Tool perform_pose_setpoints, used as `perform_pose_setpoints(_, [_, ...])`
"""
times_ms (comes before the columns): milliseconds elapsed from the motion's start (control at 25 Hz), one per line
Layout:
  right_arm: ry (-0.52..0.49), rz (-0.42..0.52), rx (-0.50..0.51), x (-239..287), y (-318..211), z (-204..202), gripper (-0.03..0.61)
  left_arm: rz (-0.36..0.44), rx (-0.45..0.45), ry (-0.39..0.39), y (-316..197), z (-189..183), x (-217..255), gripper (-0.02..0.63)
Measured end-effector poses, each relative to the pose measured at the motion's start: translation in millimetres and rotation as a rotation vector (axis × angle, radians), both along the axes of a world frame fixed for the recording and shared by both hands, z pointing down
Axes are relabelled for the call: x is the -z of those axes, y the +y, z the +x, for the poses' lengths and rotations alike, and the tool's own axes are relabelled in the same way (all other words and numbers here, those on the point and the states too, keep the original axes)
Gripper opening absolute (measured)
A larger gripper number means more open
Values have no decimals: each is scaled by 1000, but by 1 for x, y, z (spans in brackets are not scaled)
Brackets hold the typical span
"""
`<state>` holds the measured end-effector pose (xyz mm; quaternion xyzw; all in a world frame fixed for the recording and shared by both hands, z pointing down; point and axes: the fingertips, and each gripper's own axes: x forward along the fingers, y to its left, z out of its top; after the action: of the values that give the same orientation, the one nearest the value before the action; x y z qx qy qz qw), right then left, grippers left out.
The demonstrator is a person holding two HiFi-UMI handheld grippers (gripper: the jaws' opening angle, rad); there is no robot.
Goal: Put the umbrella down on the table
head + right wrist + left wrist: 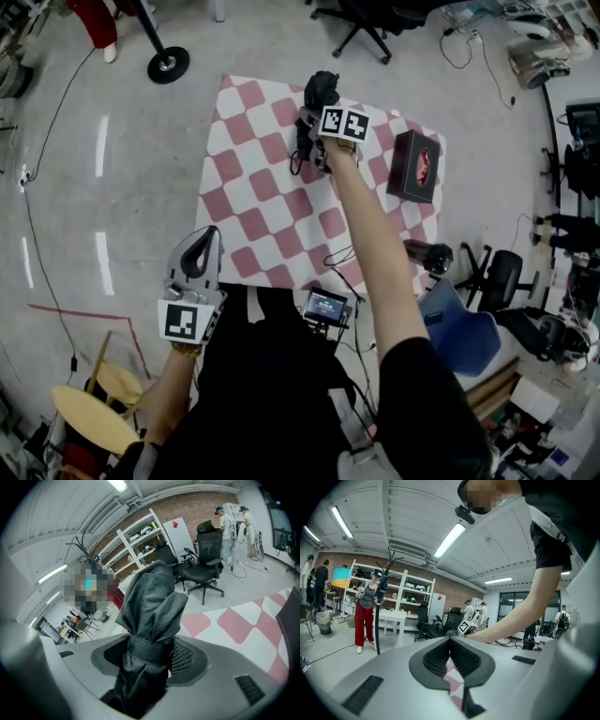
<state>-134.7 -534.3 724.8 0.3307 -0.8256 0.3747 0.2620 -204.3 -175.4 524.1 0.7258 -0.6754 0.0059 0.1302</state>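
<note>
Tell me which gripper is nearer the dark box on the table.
Right. The right gripper, holding the umbrella, is over the table left of the box; the left gripper is off the table's near corner.

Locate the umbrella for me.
Head view: the umbrella sits in the jaws of the right gripper, near the far edge of the checkered table, left of the dark box.

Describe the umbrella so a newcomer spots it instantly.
Find the red-and-white checked table. Near its far side, the right gripper clamps a folded black umbrella at its strap. Unlike the rigid dark box nearby, it is soft, crumpled fabric.
</note>
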Motion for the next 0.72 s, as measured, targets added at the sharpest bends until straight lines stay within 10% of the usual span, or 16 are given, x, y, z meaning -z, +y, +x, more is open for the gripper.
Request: perform_pose_setpoints(720, [109, -89, -56, -70, -5, -3, 238, -8, 51, 28, 0, -32, -10, 14])
